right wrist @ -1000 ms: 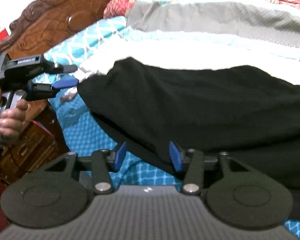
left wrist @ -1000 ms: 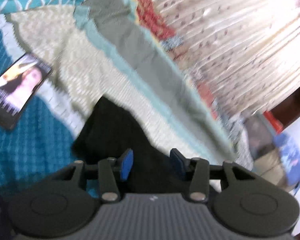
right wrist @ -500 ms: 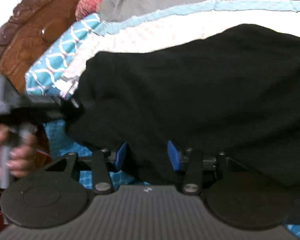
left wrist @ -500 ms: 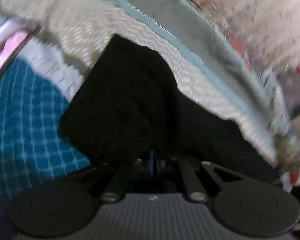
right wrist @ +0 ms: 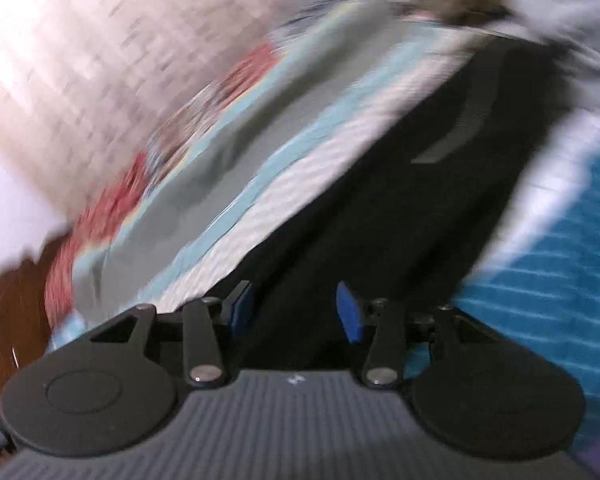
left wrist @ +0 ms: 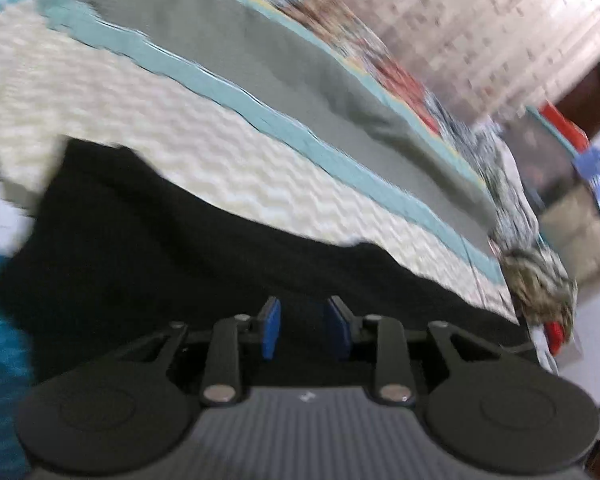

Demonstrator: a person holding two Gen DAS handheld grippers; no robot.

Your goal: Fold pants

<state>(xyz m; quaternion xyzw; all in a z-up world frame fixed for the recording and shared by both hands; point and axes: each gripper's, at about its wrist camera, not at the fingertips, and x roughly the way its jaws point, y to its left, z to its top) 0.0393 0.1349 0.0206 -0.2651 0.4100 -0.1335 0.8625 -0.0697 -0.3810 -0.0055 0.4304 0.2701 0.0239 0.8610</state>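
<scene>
The black pants lie spread on the bed. In the left wrist view they run from lower left to right. My left gripper is open just above the pants fabric, its blue pads apart with black cloth showing between them. In the right wrist view the pants stretch away as a long strip toward the upper right. My right gripper is open over the near end of the pants. Both views are motion-blurred.
The pants rest on a cream textured blanket with a light blue stripe and a grey band. A teal patterned bedsheet lies beside them. A red patterned quilt and a curtain are behind.
My left gripper was shut on the pants half a second ago and is now open. My right gripper stayed open and swung round to look along the pants' length.
</scene>
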